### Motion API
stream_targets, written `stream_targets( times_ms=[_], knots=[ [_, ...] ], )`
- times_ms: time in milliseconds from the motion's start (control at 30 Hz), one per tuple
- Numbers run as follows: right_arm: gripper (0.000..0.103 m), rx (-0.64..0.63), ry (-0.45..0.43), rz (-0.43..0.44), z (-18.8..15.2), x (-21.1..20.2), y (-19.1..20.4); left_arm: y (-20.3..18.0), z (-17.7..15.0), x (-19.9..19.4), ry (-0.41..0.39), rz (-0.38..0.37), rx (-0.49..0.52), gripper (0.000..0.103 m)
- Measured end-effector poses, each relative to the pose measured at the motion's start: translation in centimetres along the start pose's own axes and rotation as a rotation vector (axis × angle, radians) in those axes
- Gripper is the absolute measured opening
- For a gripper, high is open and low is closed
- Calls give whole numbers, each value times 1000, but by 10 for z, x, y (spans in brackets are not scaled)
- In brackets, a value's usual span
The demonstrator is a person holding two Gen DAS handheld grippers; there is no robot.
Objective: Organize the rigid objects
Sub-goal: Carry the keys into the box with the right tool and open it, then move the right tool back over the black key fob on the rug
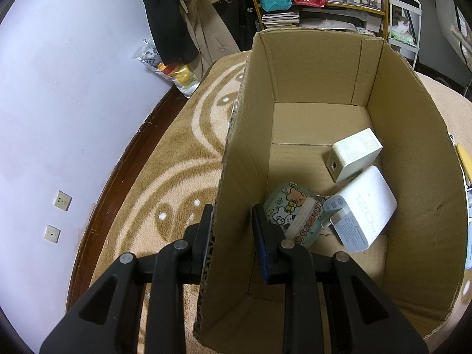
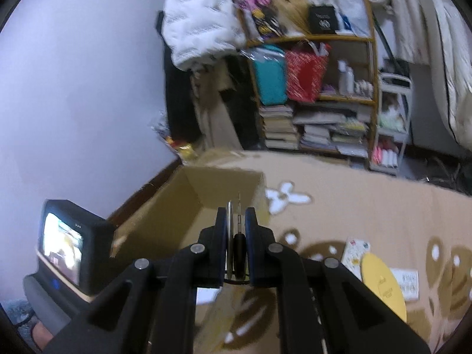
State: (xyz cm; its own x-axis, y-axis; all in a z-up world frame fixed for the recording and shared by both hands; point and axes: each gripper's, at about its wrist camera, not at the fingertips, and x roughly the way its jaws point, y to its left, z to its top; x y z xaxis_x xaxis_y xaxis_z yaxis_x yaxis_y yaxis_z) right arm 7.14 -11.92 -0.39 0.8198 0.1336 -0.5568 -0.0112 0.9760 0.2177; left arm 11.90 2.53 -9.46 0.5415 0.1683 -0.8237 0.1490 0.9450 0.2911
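The left gripper [image 1: 233,221] is set astride the left wall of the cardboard box [image 1: 413,153], its fingers spread with one outside and one inside, not pressed against the wall. Inside the box, a sticker-covered case [image 1: 292,212] is seen nearest, a white 120W charger [image 1: 362,206] touching it on the right, and a white adapter [image 1: 354,153] farther back. The right gripper [image 2: 237,221] is closed on a thin round disc with a dark key-like piece [image 2: 239,244], held above the patterned rug [image 2: 354,206] near the box's right side.
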Motion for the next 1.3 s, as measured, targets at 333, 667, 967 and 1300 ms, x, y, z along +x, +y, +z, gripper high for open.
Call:
stream_targets(
  times_ms=[333, 667, 967, 1300],
  knots=[
    [12, 13, 39, 98, -11, 10, 13, 2, 1, 0, 2, -4, -4, 24],
    [13, 1, 82, 110, -24, 19, 22, 1, 0, 0, 5, -9, -1, 24],
    [98, 83, 31, 8, -23, 3, -9, 2, -1, 0, 5, -12, -2, 24],
    [103, 221, 80, -98, -33, 0, -60, 3, -1, 0, 5, -9, 1, 24]
  ],
)
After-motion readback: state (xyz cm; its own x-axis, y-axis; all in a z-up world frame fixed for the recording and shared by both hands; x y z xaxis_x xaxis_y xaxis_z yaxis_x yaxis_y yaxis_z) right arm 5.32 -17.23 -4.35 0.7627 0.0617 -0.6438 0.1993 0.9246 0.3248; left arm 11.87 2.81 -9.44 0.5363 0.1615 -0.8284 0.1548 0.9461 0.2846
